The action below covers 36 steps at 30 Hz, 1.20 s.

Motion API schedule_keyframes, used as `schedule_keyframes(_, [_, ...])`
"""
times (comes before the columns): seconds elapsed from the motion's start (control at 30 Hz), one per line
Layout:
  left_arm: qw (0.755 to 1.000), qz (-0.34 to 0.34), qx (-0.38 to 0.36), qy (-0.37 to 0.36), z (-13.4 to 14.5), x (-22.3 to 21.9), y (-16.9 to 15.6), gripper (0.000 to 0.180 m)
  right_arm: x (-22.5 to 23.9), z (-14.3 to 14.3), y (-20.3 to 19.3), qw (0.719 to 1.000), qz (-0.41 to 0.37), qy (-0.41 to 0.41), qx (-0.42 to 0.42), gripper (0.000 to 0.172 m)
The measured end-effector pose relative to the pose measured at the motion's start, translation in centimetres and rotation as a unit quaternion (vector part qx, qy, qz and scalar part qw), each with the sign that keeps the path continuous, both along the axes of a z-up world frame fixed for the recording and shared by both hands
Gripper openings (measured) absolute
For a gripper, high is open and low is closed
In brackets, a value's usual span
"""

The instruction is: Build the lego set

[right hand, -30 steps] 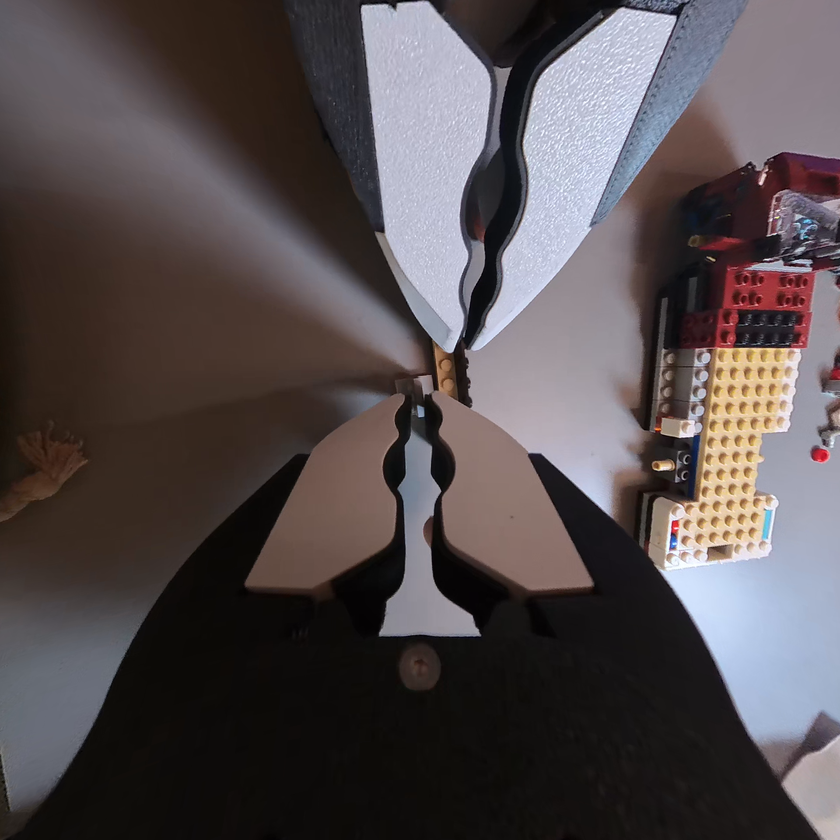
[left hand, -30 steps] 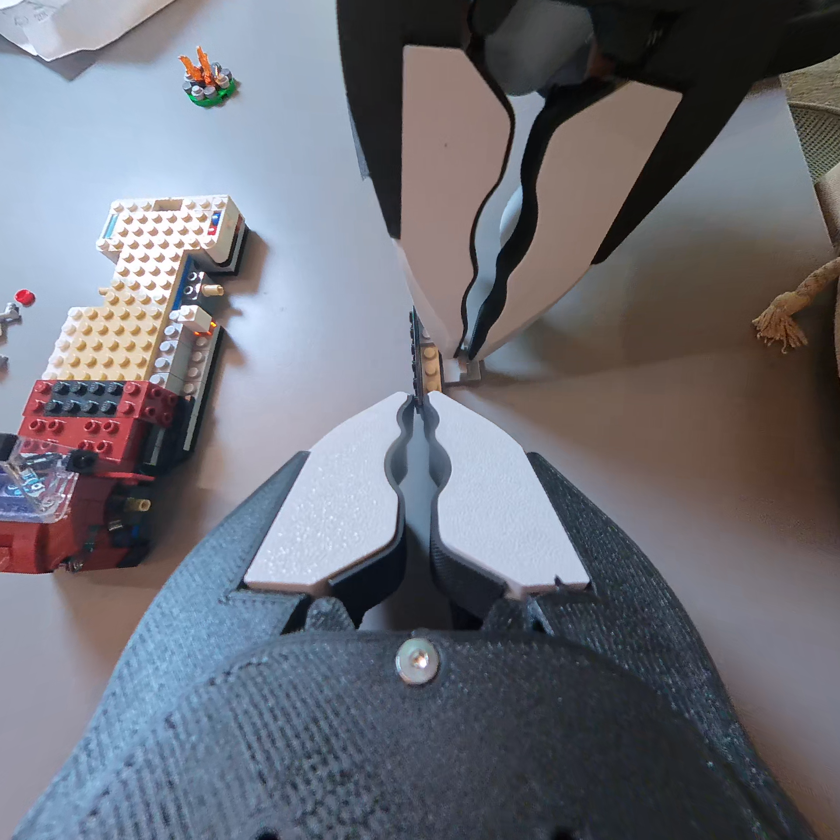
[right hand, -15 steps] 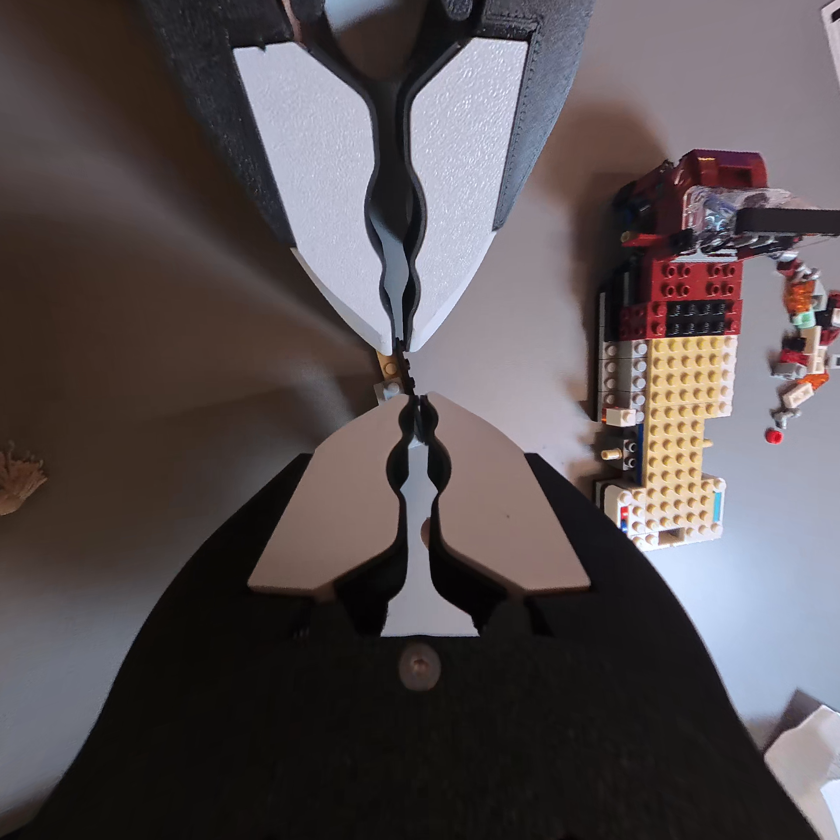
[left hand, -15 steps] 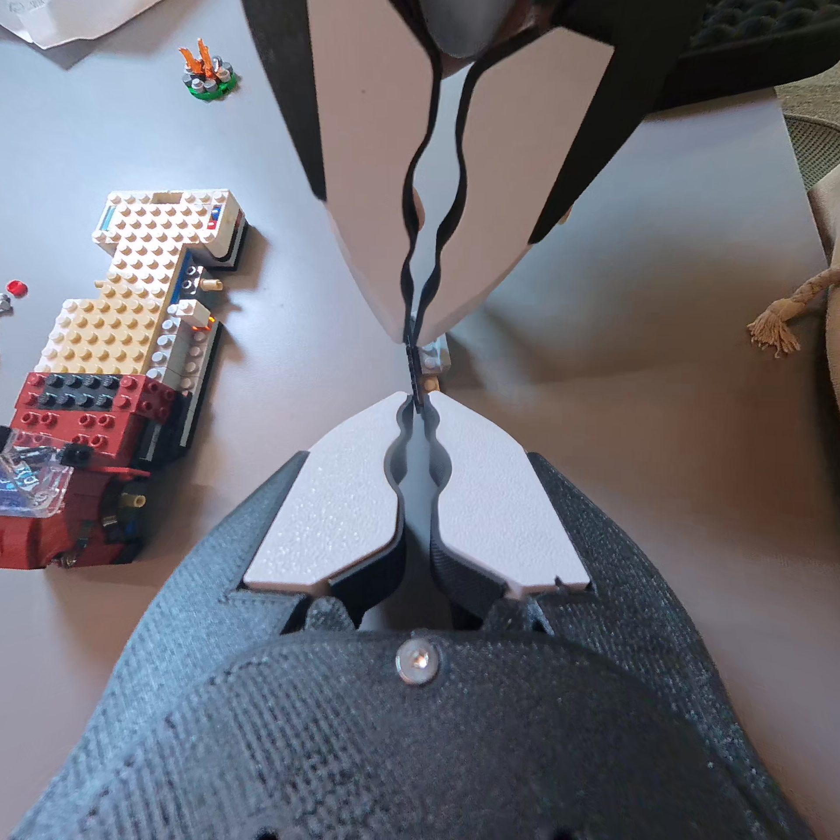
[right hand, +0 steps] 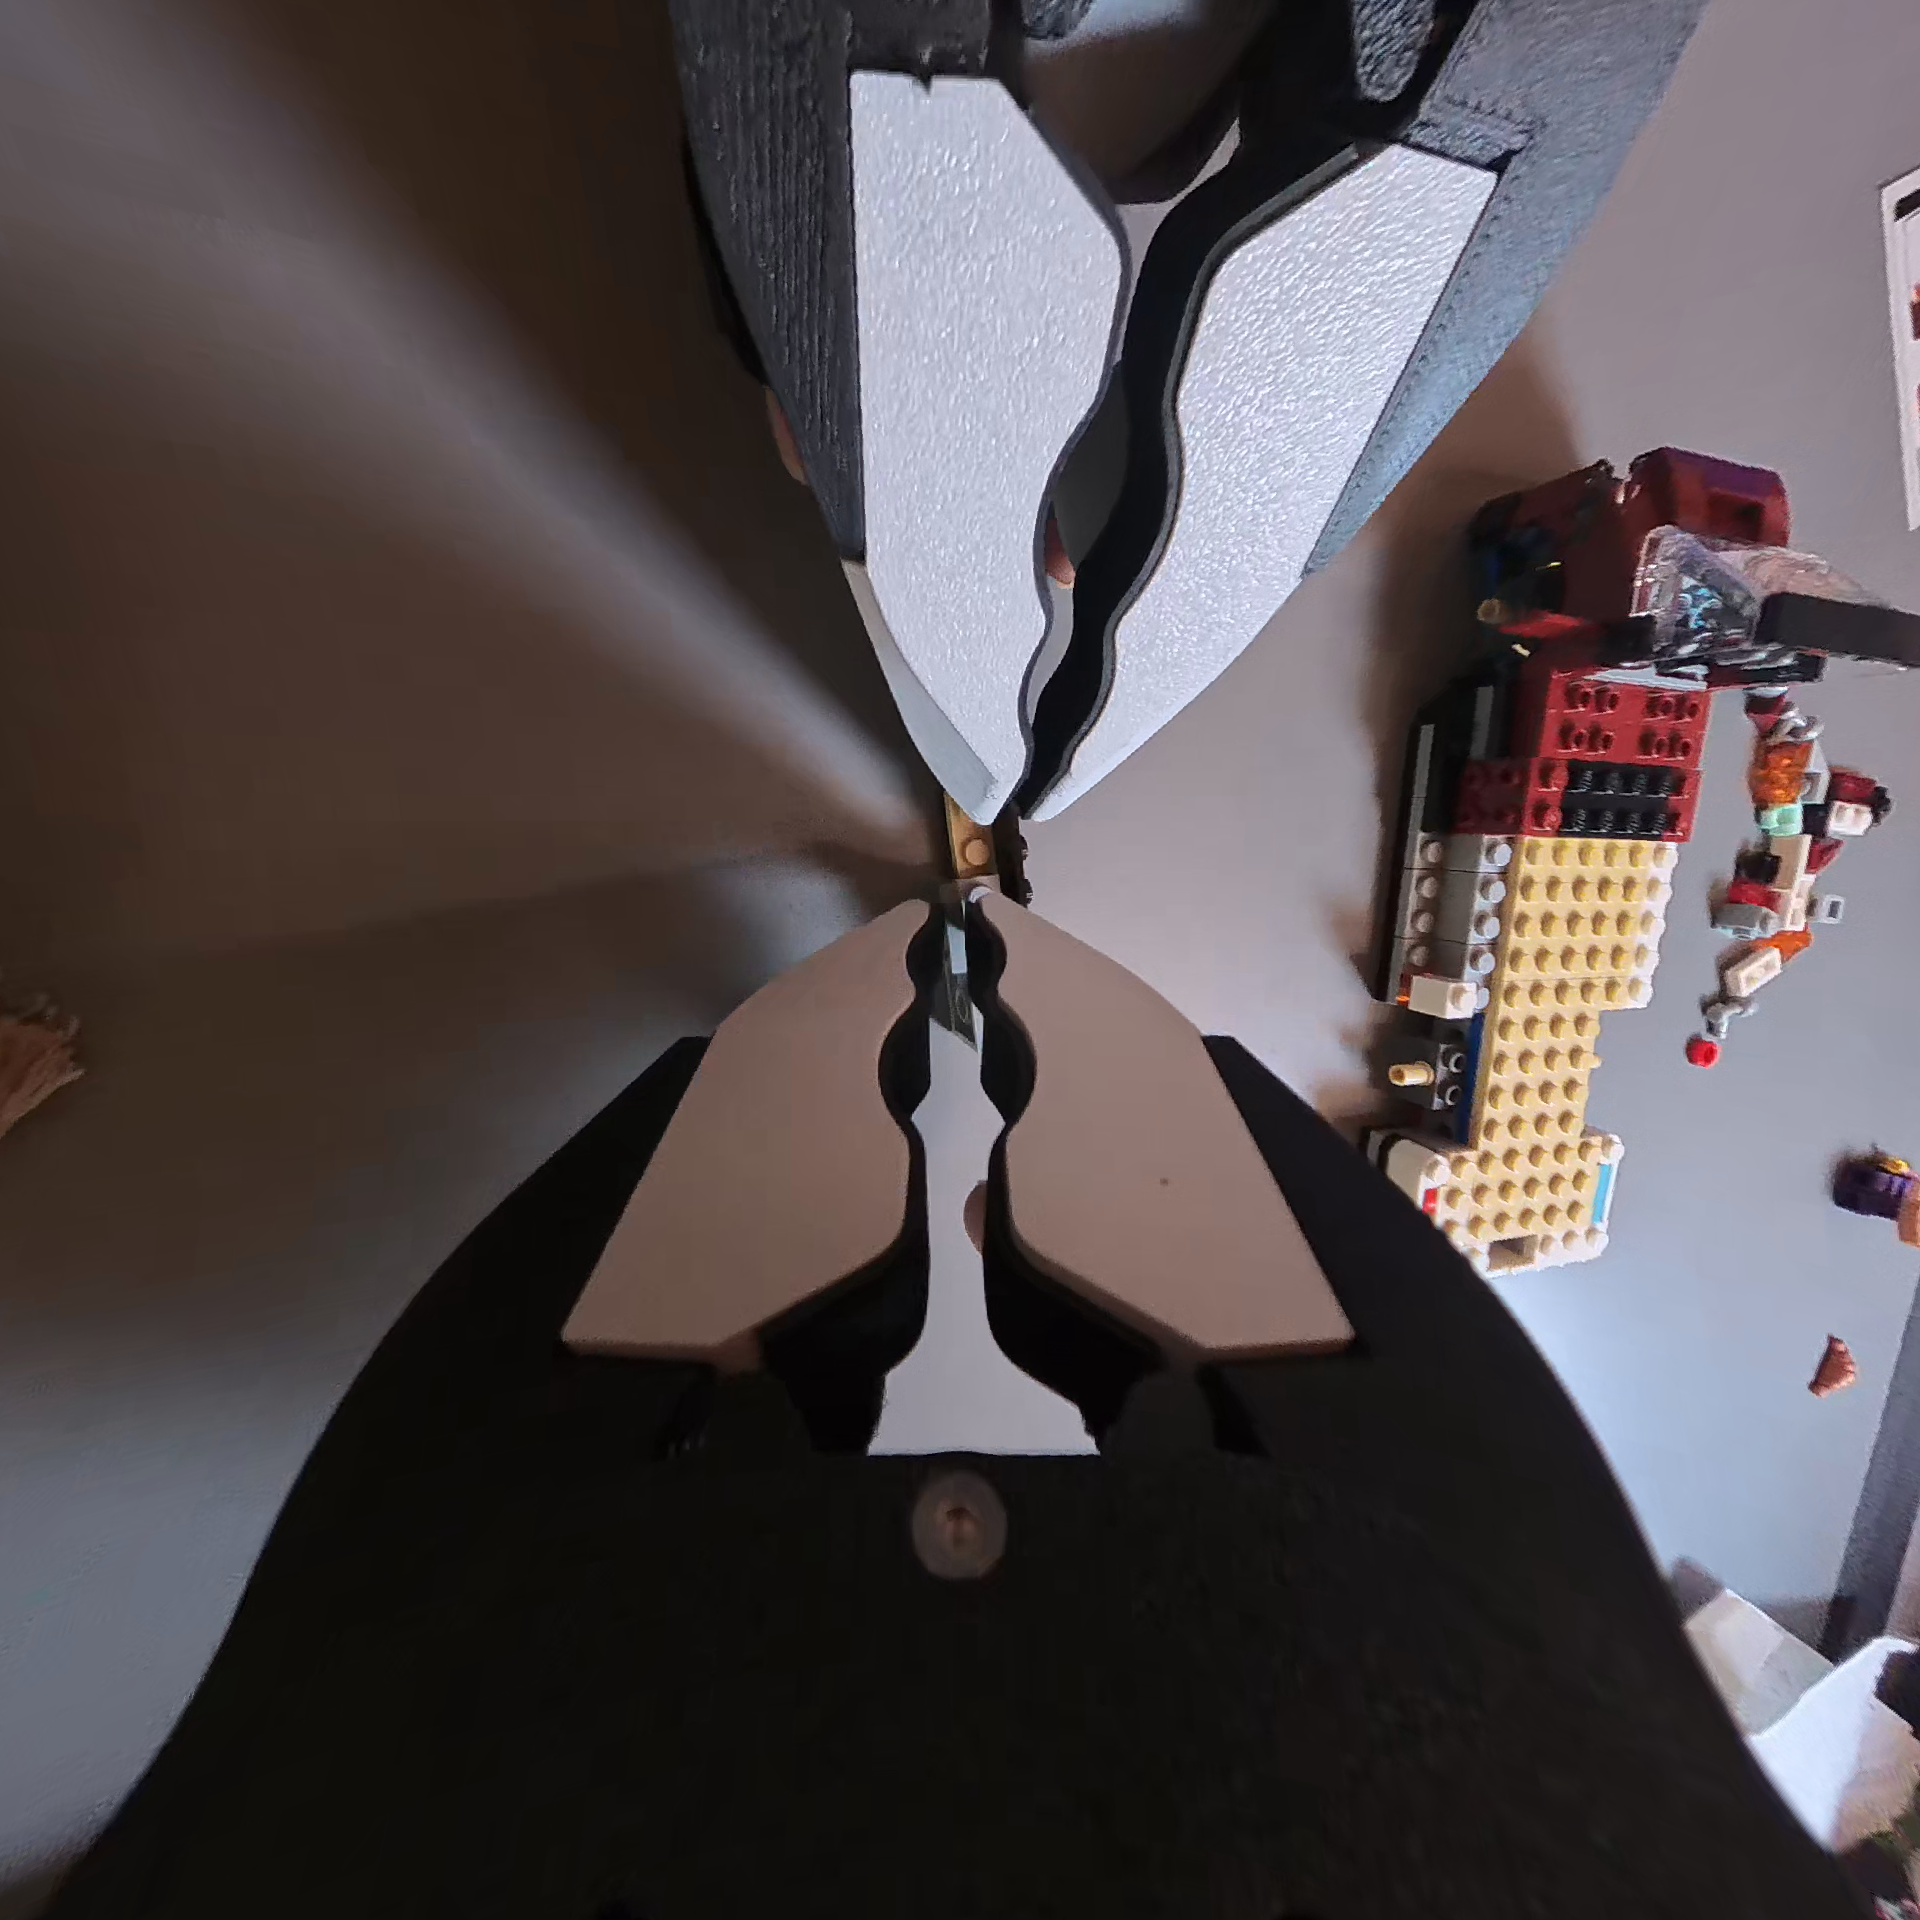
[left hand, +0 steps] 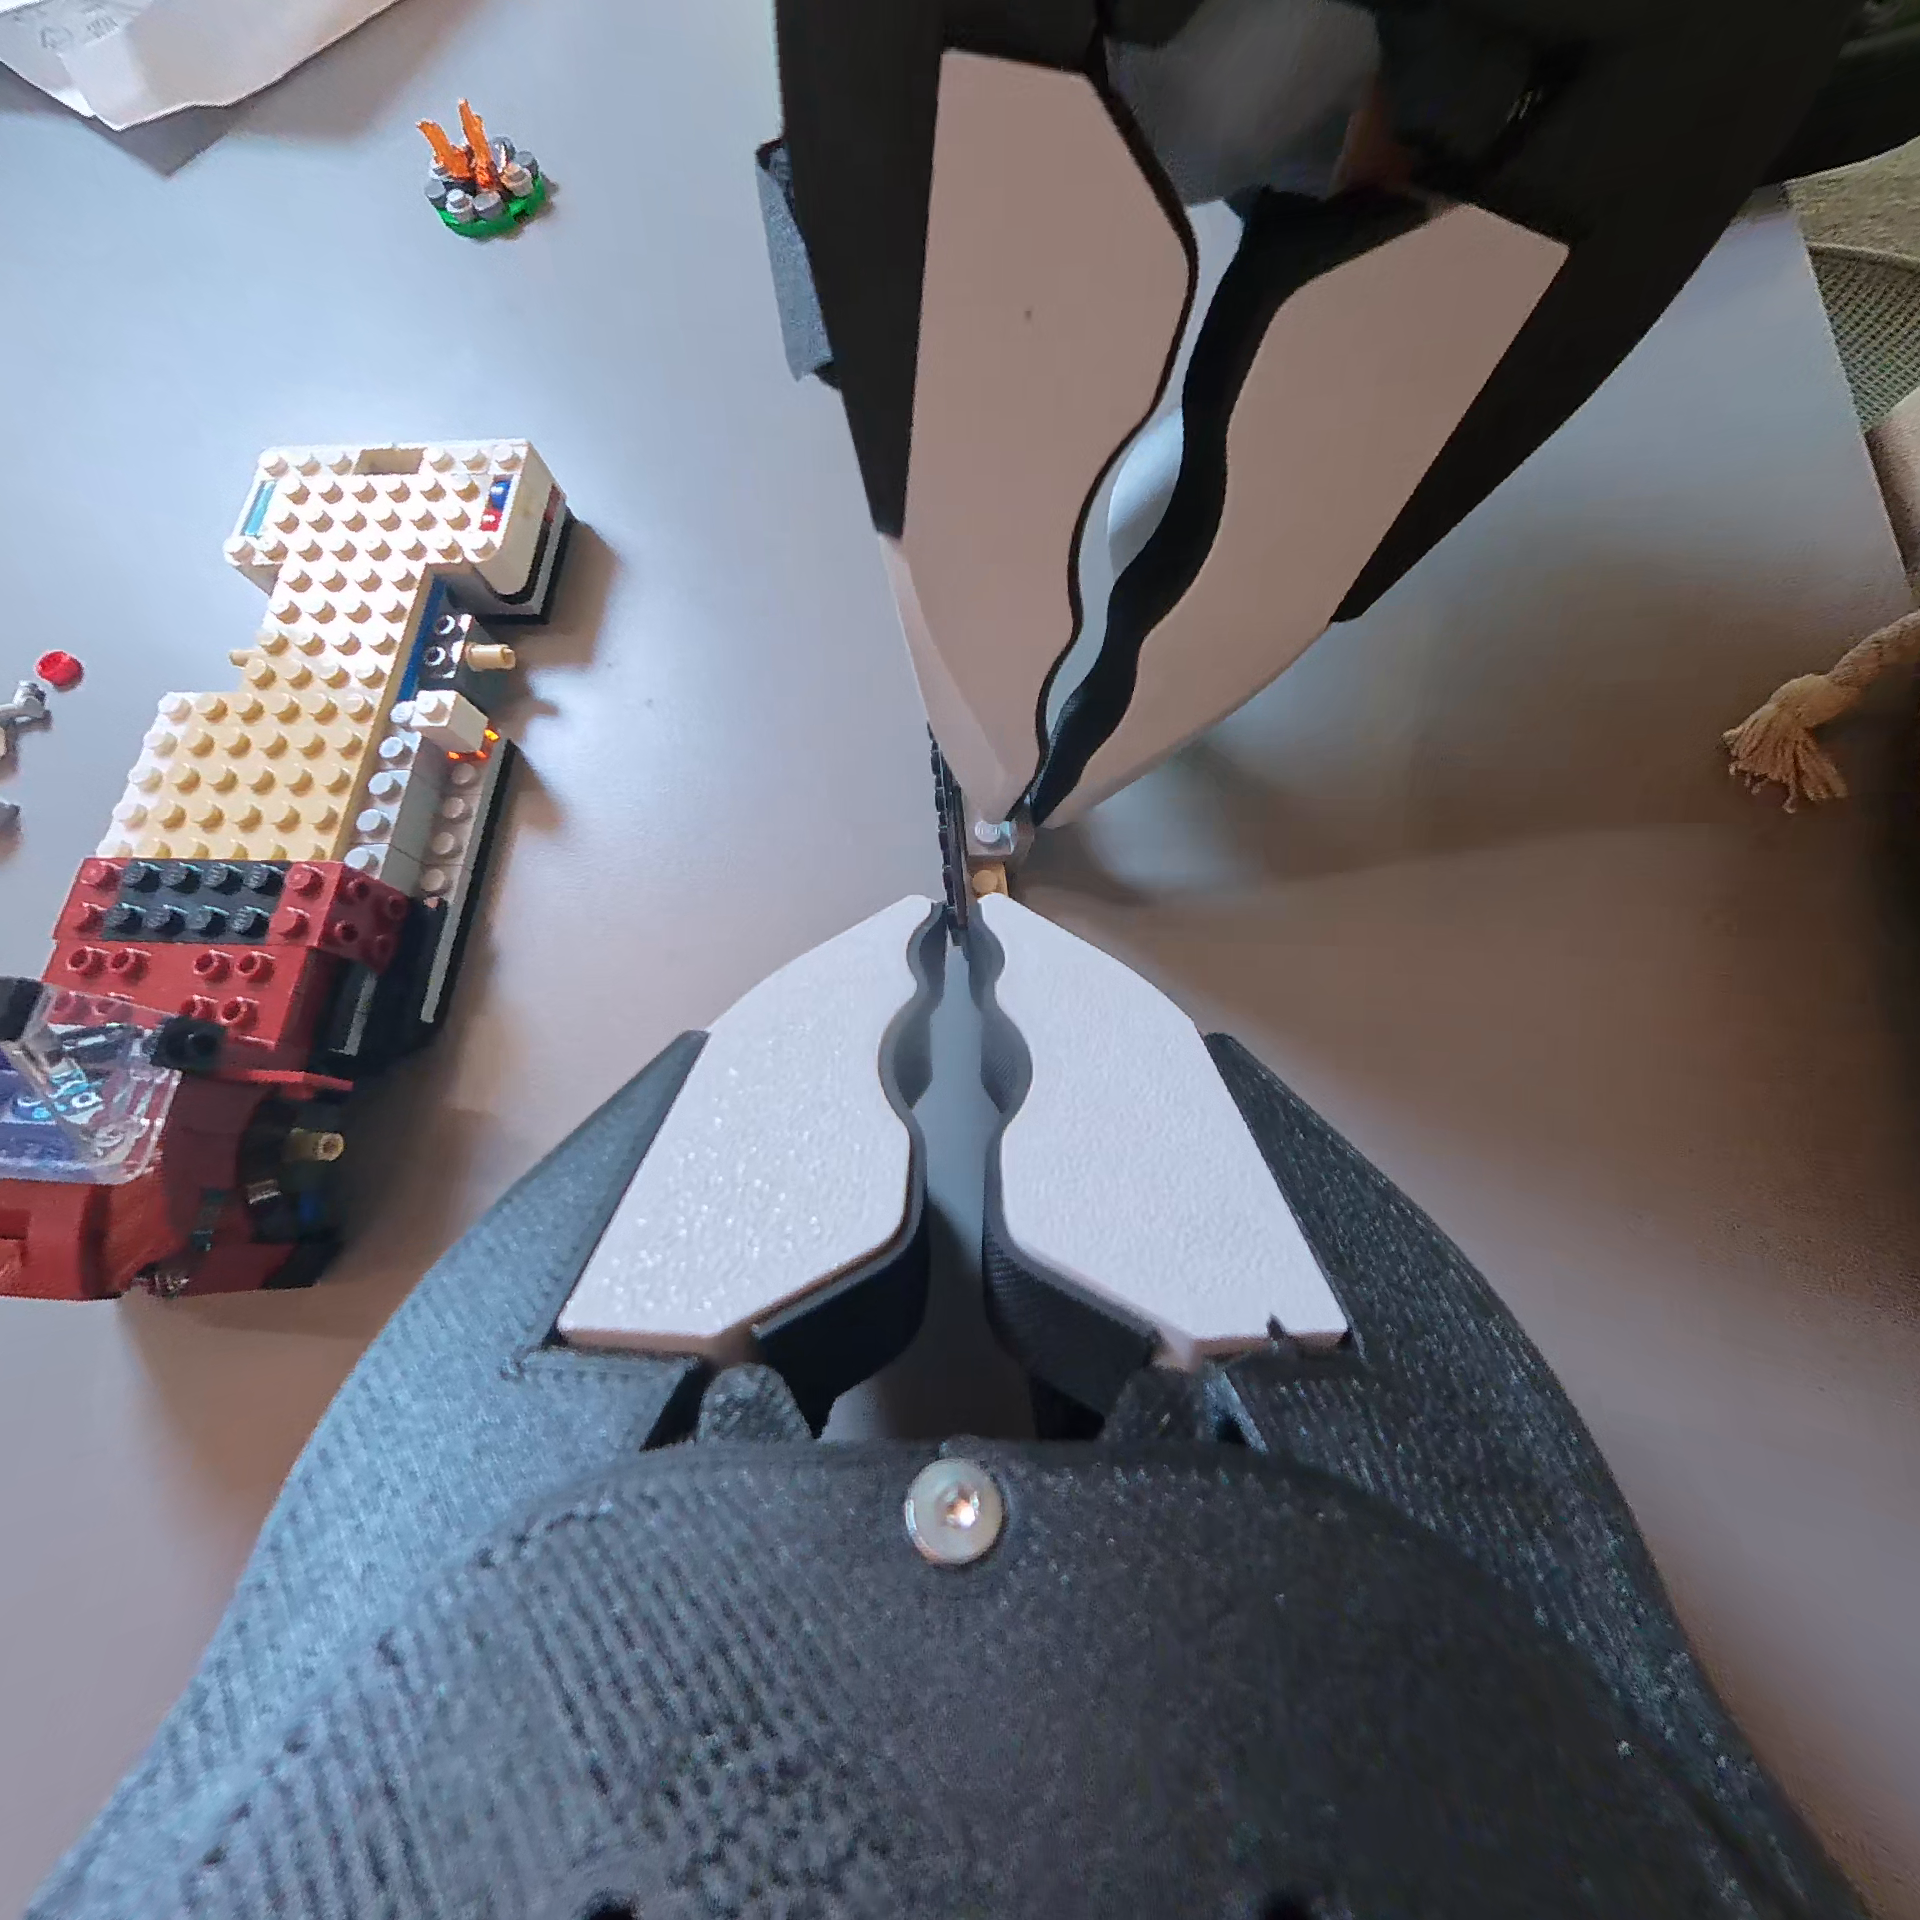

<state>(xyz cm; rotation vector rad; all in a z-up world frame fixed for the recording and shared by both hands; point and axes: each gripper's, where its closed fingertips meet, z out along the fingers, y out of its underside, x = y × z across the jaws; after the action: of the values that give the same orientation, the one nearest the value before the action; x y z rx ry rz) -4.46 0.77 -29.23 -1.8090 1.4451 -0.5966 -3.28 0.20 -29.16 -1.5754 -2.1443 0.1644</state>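
Observation:
My left gripper (left hand: 961, 916) is shut on the edge of a thin black plate (left hand: 948, 831) that carries a tan plate (left hand: 992, 883), held above the grey table (left hand: 675, 727). My right gripper (right hand: 961, 914) faces it tip to tip and is shut on a small flat grey piece (right hand: 956, 982). In the left wrist view that grey piece (left hand: 1003, 833) sits against the tan plate, at the right gripper's tips (left hand: 1016, 821). In the right wrist view the left gripper's tips (right hand: 1013, 810) pinch the tan plate (right hand: 977, 850) with the black one beside it.
A large brick model in tan, white, dark red and black (left hand: 312, 831) lies on the table, also in the right wrist view (right hand: 1538, 935). A small green base with orange flames (left hand: 483, 171), white paper (left hand: 156, 52), loose small pieces (right hand: 1787, 862) and a rope end (left hand: 1787, 748) lie around. Less than 4 cm separates the two grippers' tips.
Half a second ago the two grippers stood in line, tips pressed together. Now the right gripper has tilted aside, still gripping the grey piece against the tan plate. The left gripper's hold is unchanged.

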Motion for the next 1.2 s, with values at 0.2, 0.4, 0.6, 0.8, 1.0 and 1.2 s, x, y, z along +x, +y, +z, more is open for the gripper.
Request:
schedule_keyframes(0.2, [1.000, -0.004, 0.008, 0.003, 0.0, 0.0, 0.0, 0.004, 0.1, -0.1, 0.1, 0.997, -0.001, -0.046, -0.057, 0.004])
schedule_keyframes(0.4, [1.000, -0.006, 0.008, 0.003, 0.0, -0.1, 0.3, 0.004, 0.1, -0.1, 0.7, 0.993, -0.011, -0.056, -0.106, 0.004])
schedule_keyframes(0.6, [1.000, -0.018, -0.012, 0.000, 0.0, 0.2, 1.0, 0.004, 0.3, 0.1, 1.4, 0.994, -0.046, -0.037, -0.087, 0.005])
schedule_keyframes(0.8, [0.998, -0.069, 0.011, 0.001, 0.0, 1.2, 1.4, 0.004, 1.3, 0.1, 1.6, 0.991, -0.112, -0.028, -0.063, 0.004])
schedule_keyframes(1.0, [0.990, -0.137, 0.016, -0.001, 0.0, 3.0, 2.2, 0.004, 3.1, 0.0, 2.4, 0.979, -0.187, -0.044, -0.060, 0.005])
schedule_keyframes(1.2, [0.989, -0.143, 0.020, -0.007, 0.0, 3.8, 2.4, 0.004, 3.9, -0.1, 2.5, 0.972, -0.217, -0.039, -0.083, 0.005])
